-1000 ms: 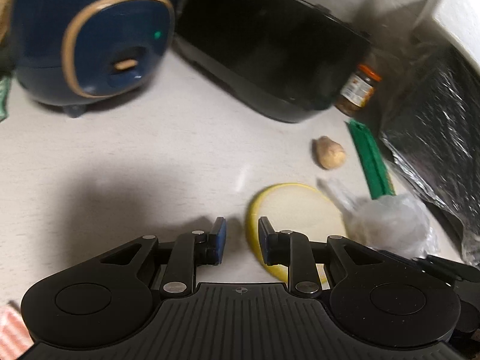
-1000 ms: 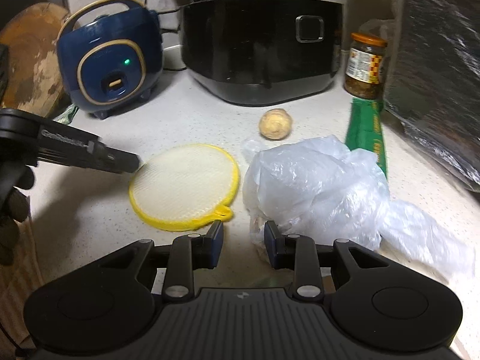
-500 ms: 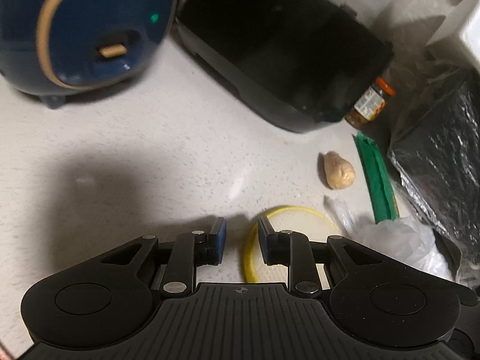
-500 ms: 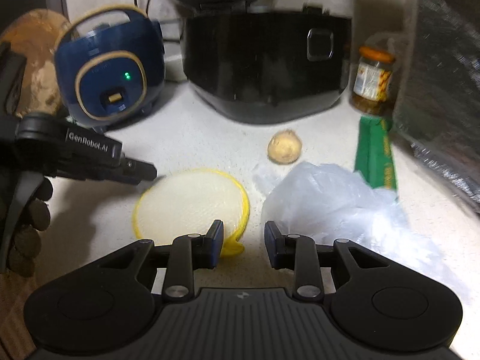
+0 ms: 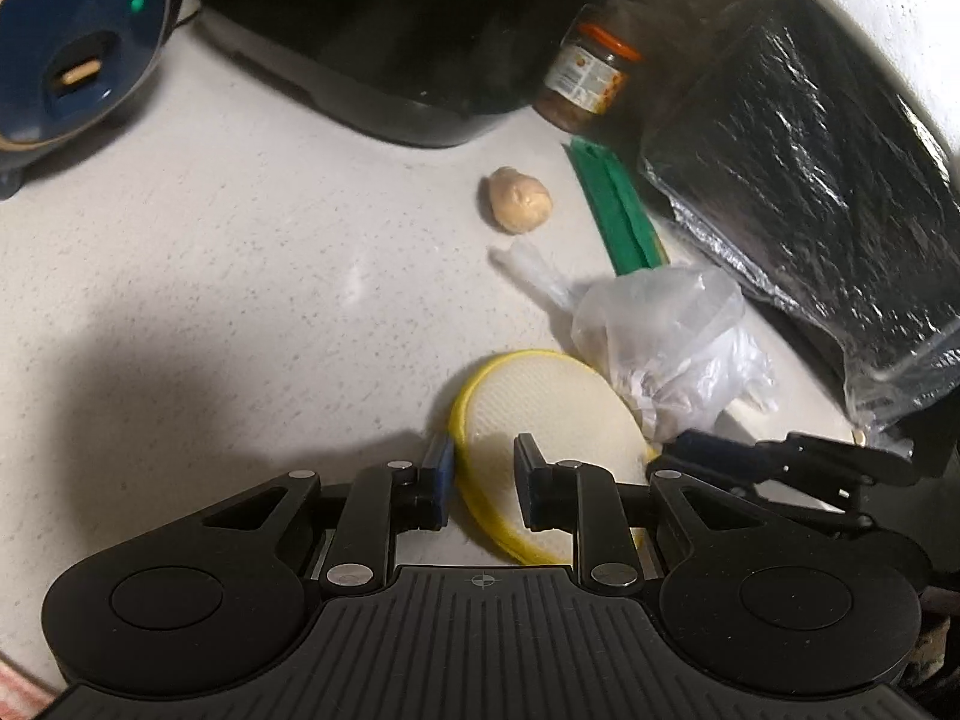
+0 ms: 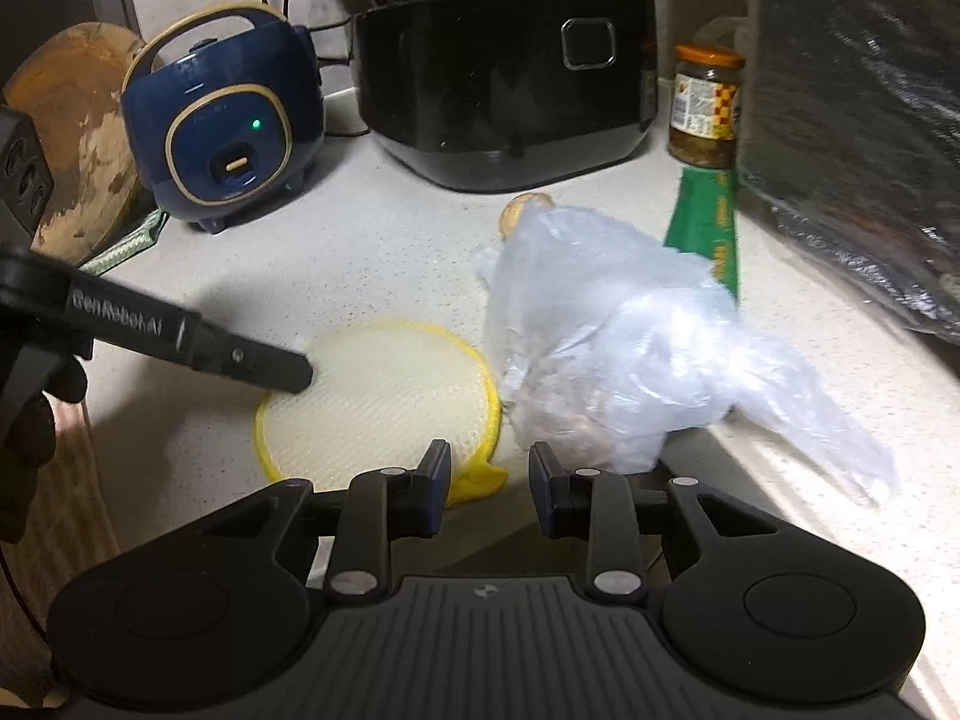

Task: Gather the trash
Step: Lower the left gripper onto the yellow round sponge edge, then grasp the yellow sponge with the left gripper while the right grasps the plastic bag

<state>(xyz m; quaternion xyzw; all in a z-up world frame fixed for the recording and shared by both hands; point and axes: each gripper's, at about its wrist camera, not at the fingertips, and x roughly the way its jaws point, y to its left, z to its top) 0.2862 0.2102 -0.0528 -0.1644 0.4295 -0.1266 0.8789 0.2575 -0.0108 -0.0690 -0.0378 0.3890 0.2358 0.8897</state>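
Observation:
A round white mesh pad with a yellow rim [image 5: 540, 408] [image 6: 378, 402] lies flat on the pale counter. My left gripper [image 5: 483, 463] straddles the pad's left rim, jaws apart, pads not pressing it. In the right wrist view my left gripper [image 6: 300, 375] reaches over that same edge. A crumpled clear plastic bag [image 5: 660, 330] [image 6: 600, 348] sits just right of the pad. My right gripper [image 6: 489, 471] is open at the pad's near edge, with only the yellow tab and counter between its fingers. In the left wrist view my right gripper [image 5: 663, 465] sits against the bag's near side.
A beige lump [image 5: 519, 199], a green packet [image 5: 618, 210] and a jar [image 5: 591, 78] lie behind the bag. A black cooker [image 6: 510, 90] and a blue cooker [image 6: 228, 120] stand at the back. A black foil bag [image 5: 810, 180] fills the right, a wooden board [image 6: 72, 138] the left.
My left gripper swung right and came down onto the pad's left rim, which now sits between its jaws. The right gripper shifted left, so the bag now lies right of its fingers.

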